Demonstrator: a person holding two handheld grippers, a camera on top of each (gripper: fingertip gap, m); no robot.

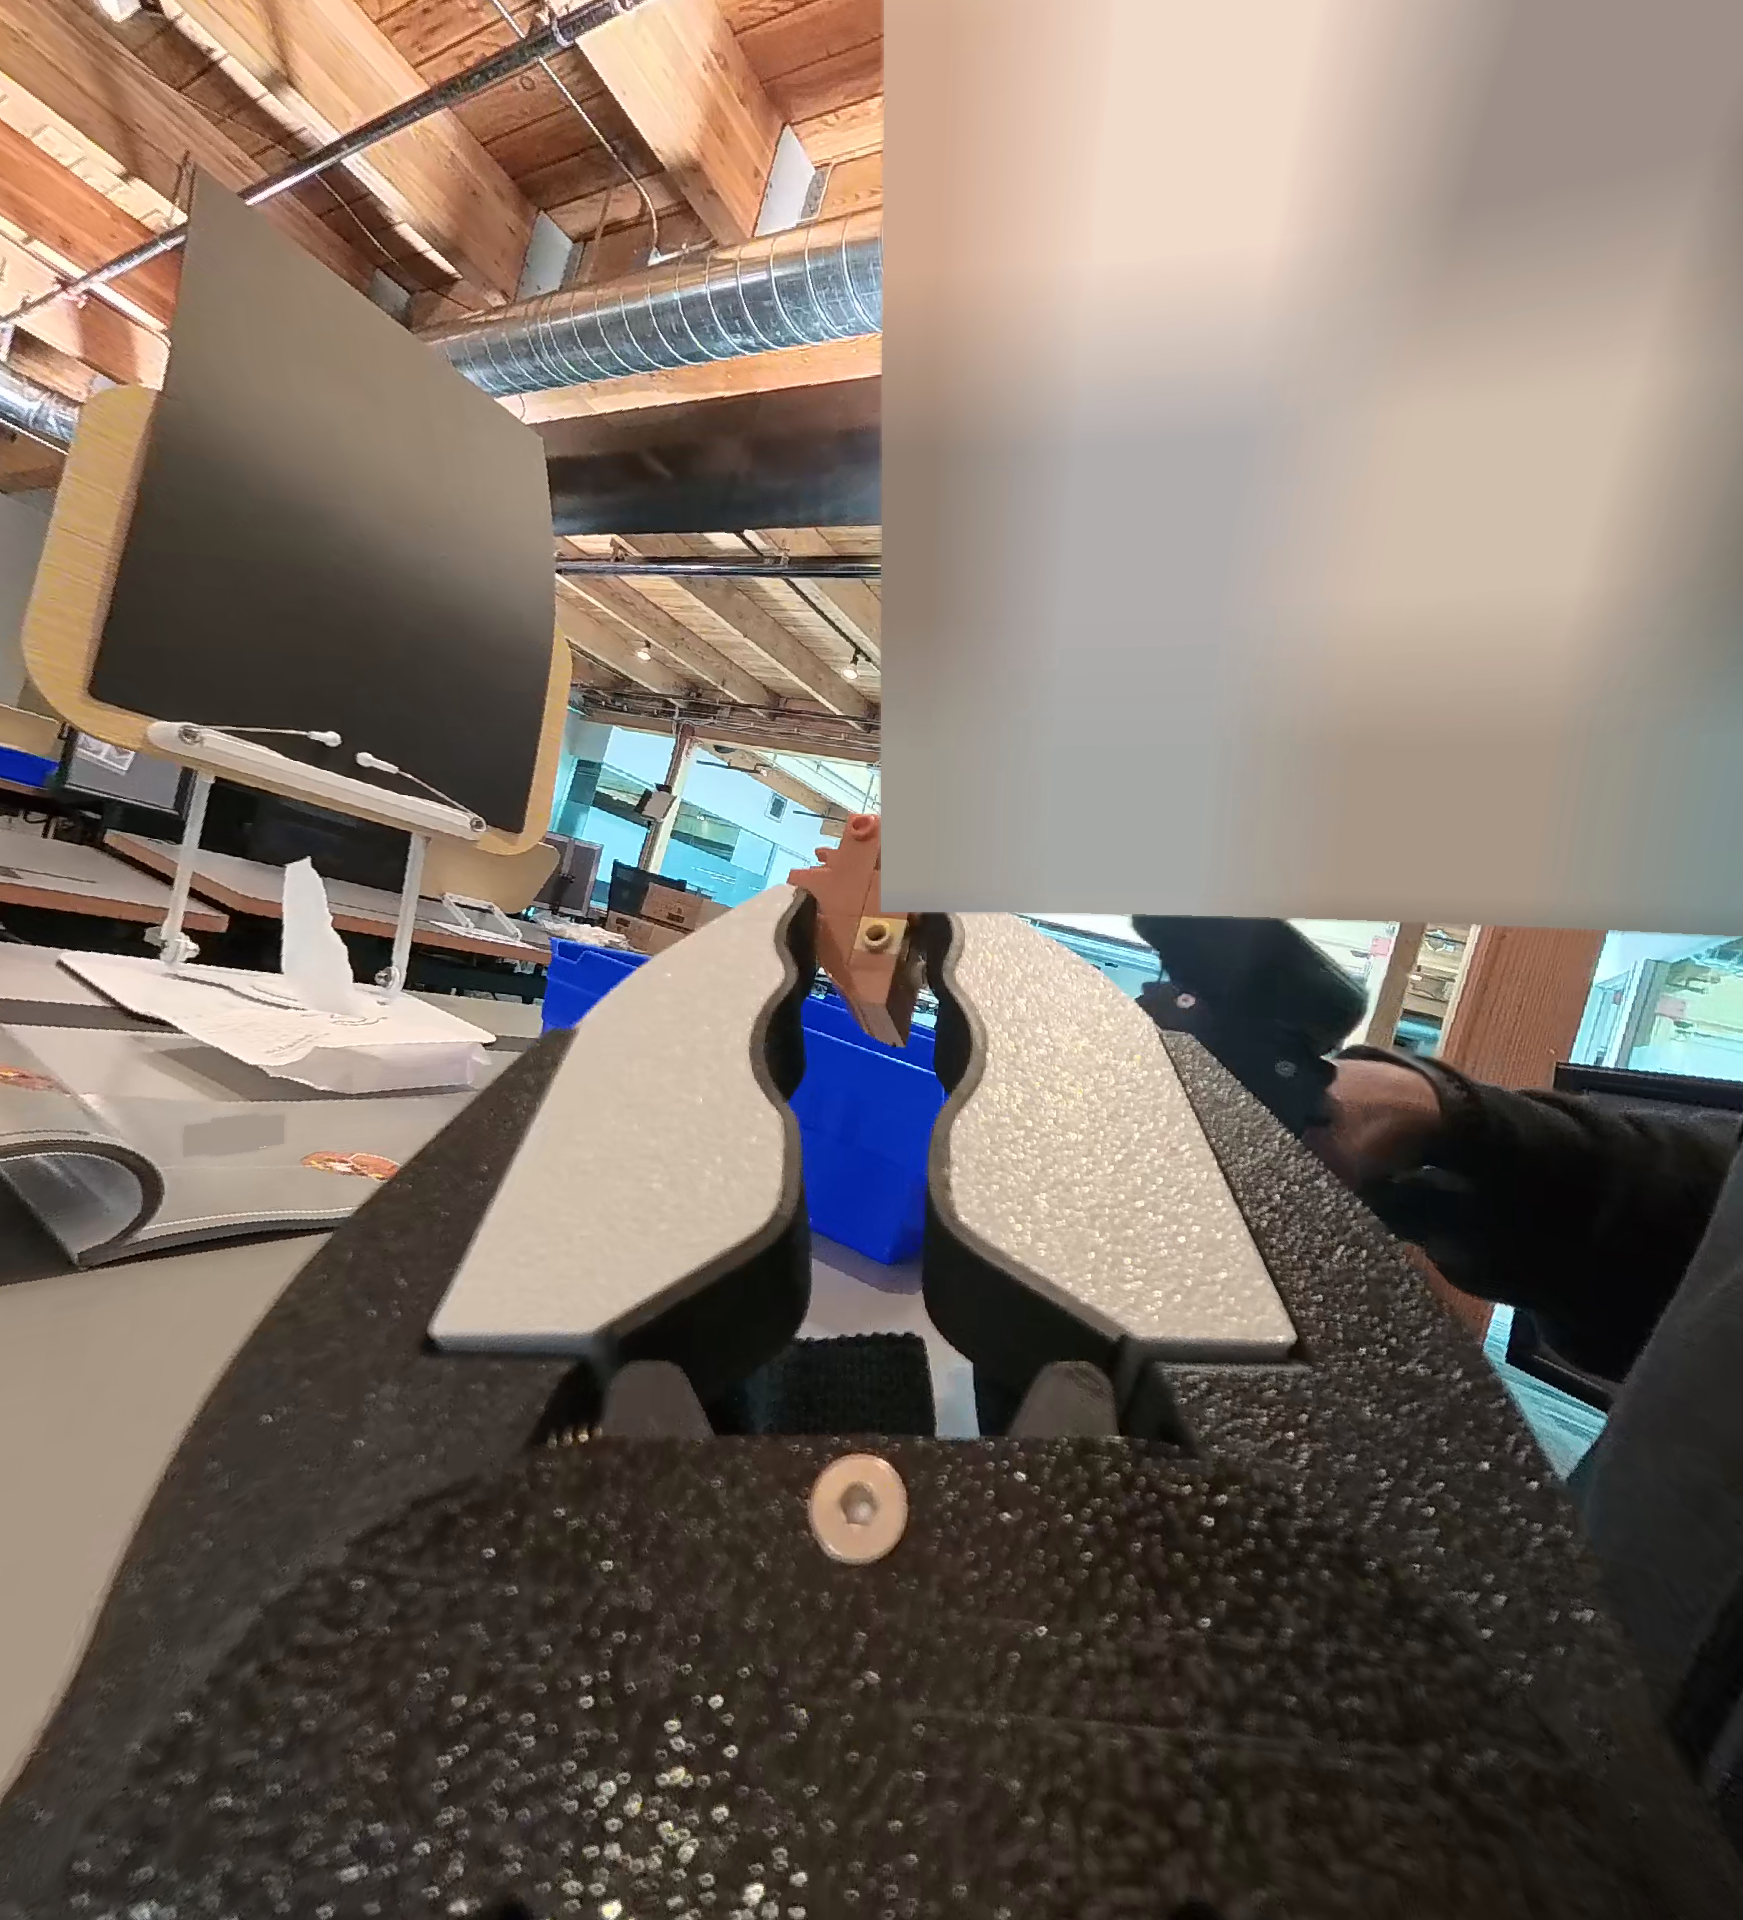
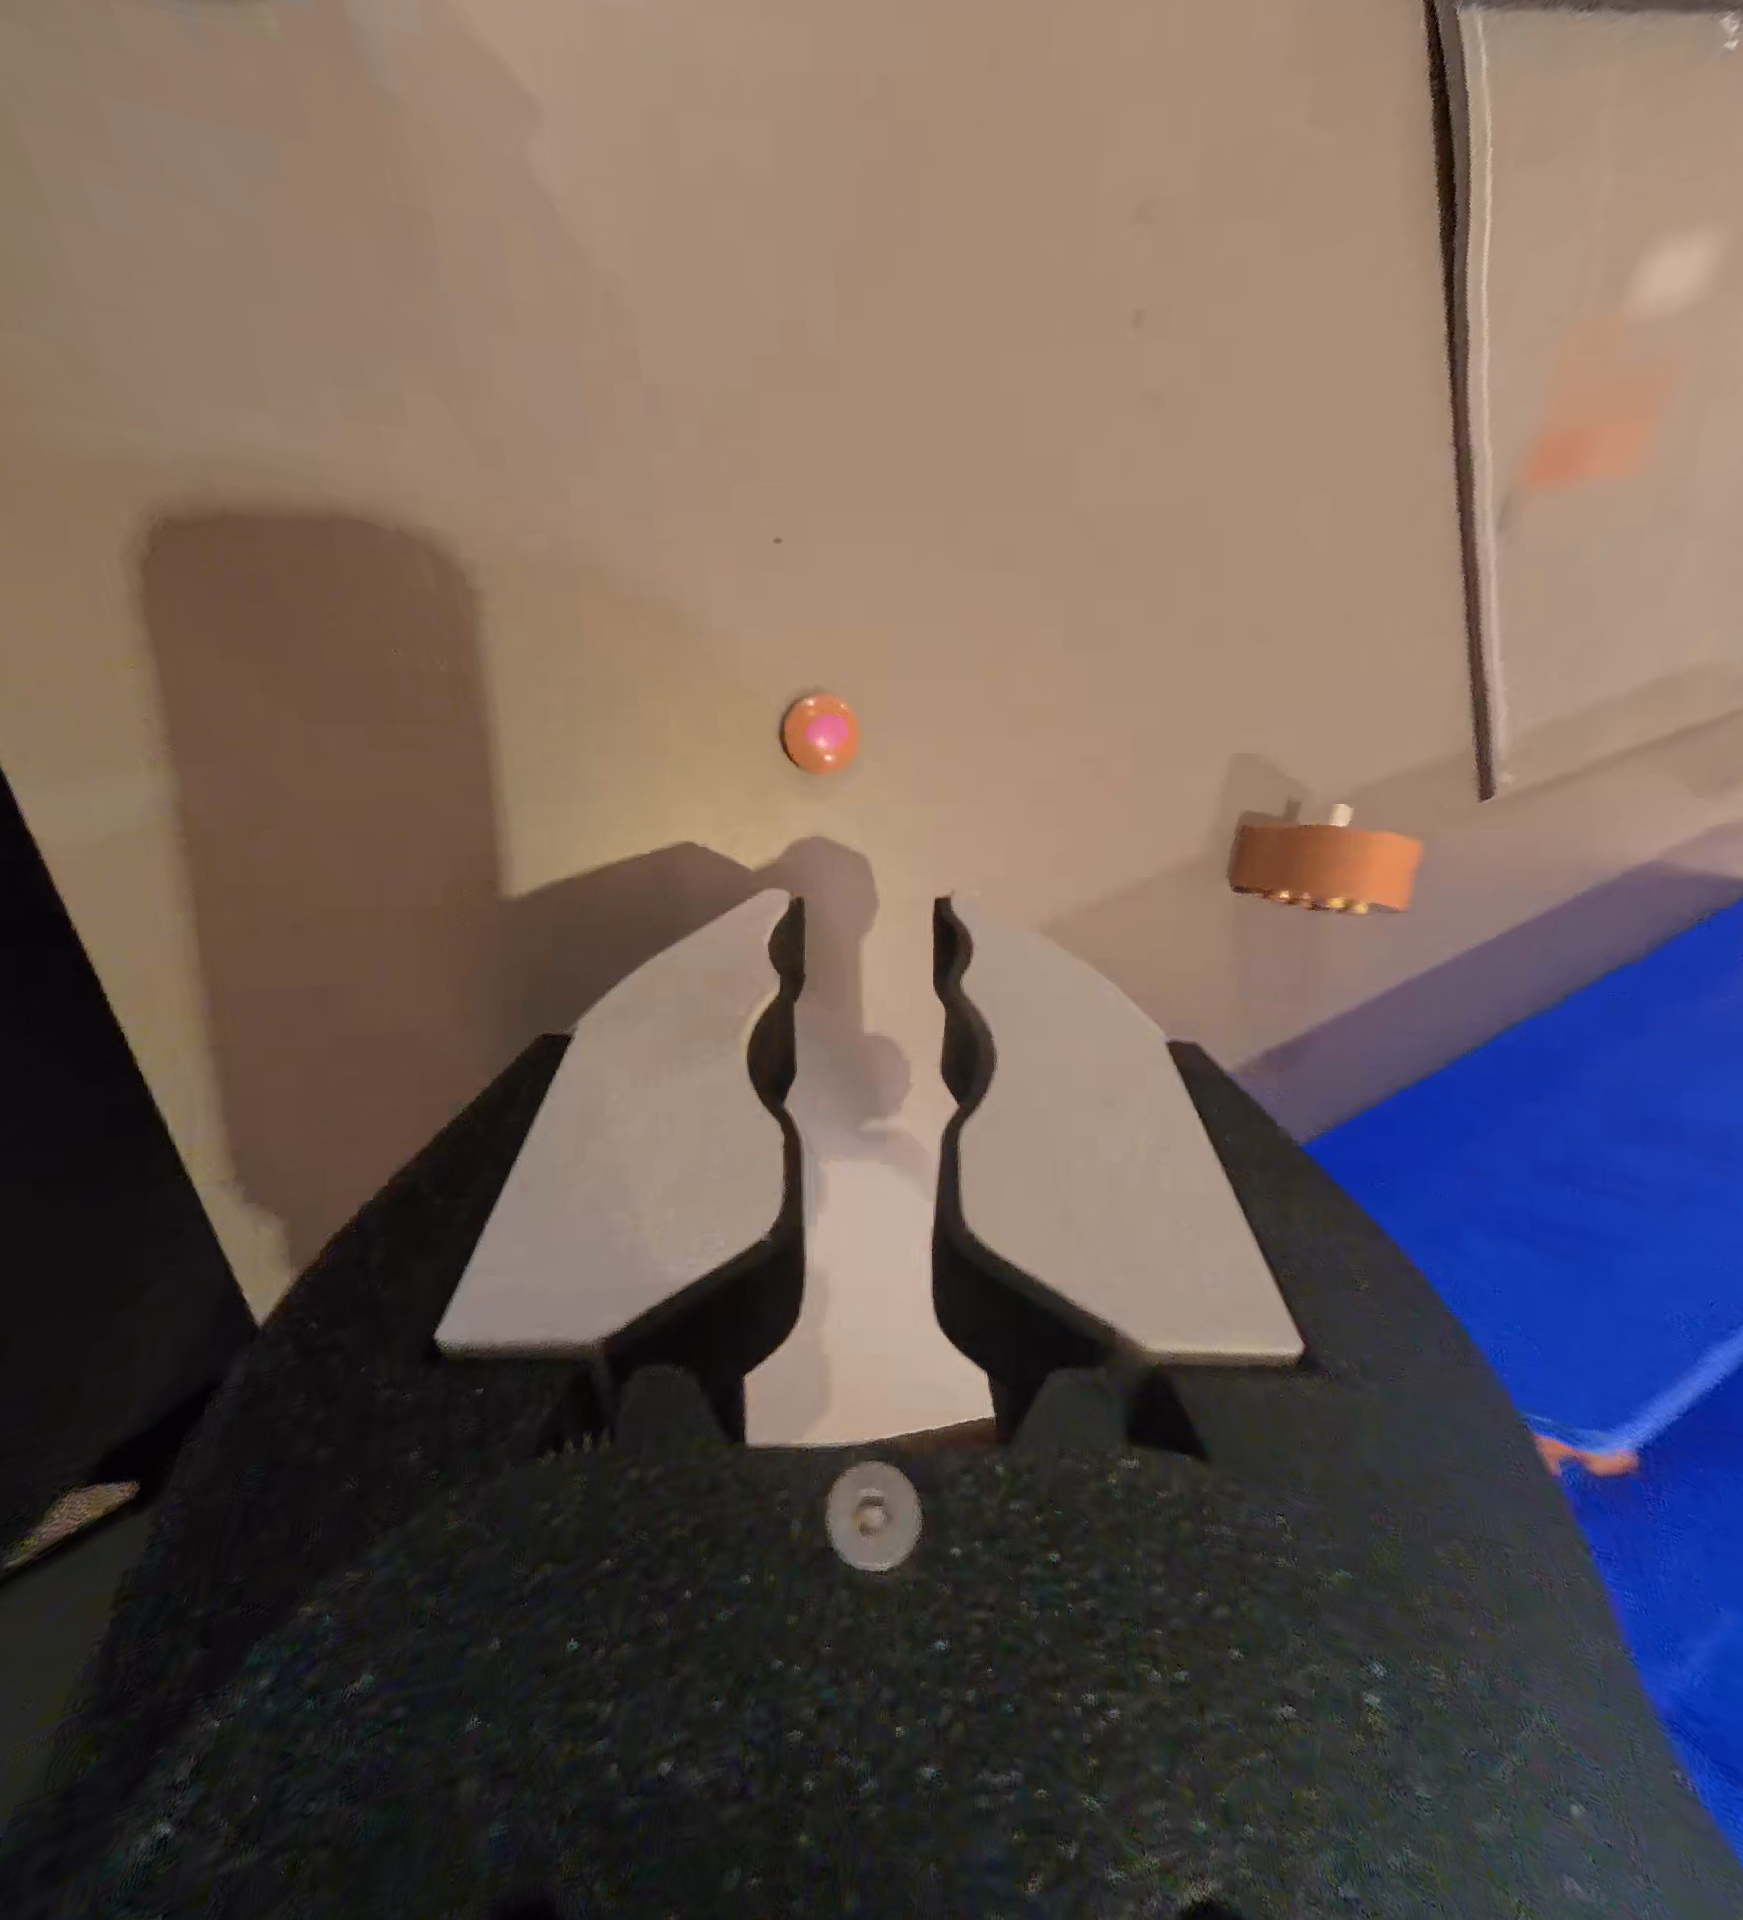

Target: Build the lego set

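Observation:
My left gripper [image 1: 862,935] is shut on a small brown brick assembly [image 1: 867,966] with a tan studded piece on its side; it is lifted above the table and its top runs under a blurred patch. My right gripper [image 2: 867,914] is open and empty, pointing down at the pale table [image 2: 638,364]. A small round orange piece with a pink centre [image 2: 821,734] lies on the table just ahead of its fingertips. A round brown studded piece [image 2: 1324,871] lies on its side farther right.
A blue bin shows behind the left fingers [image 1: 846,1132] and at the right of the right wrist view [image 2: 1573,1195]. A book stand with a dark board [image 1: 327,520], a tissue pack [image 1: 306,997] and an open booklet [image 1: 98,1164] stand at left. A person's dark sleeve [image 1: 1532,1164] is at right. Some 20 centimetres of space lies between my two pairs of fingers.

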